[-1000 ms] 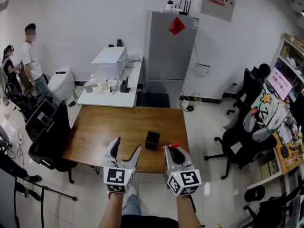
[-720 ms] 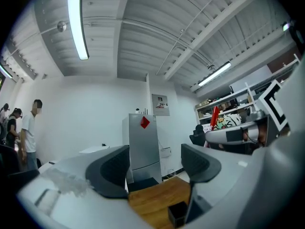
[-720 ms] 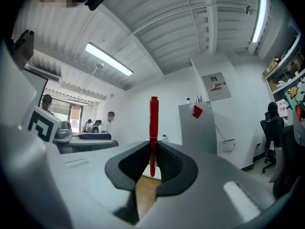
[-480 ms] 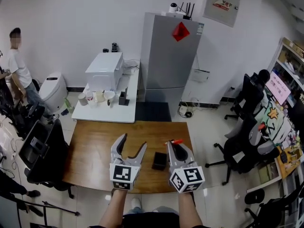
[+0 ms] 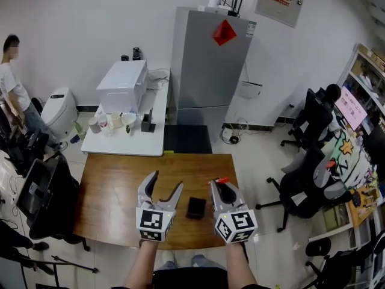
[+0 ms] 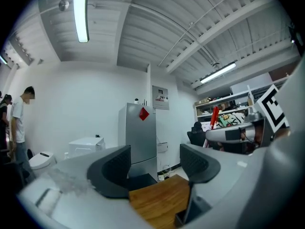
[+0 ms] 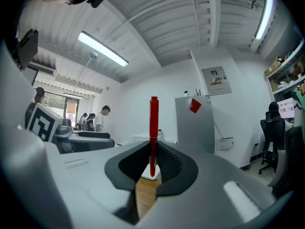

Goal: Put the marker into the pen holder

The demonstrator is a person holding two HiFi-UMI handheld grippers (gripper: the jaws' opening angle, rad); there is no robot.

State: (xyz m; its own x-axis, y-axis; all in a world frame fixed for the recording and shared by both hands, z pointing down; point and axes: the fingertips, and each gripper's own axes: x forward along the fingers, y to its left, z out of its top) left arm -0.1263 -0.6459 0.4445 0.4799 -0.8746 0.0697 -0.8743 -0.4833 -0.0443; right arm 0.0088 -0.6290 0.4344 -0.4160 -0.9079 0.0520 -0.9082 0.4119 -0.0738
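Red marker [image 5: 220,180] is seen in the head view clamped in the right gripper [image 5: 221,188] beside the black pen holder [image 5: 195,208] on the wooden table [image 5: 114,191], in the left gripper view the left gripper [image 6: 155,166] is held with jaws spread apart, and in the right gripper view the marker is pinched upright.

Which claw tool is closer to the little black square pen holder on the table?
Right, narrowly. The right gripper, clamping a red marker, is just right of the black square pen holder; the open left gripper is left of it, slightly farther off.
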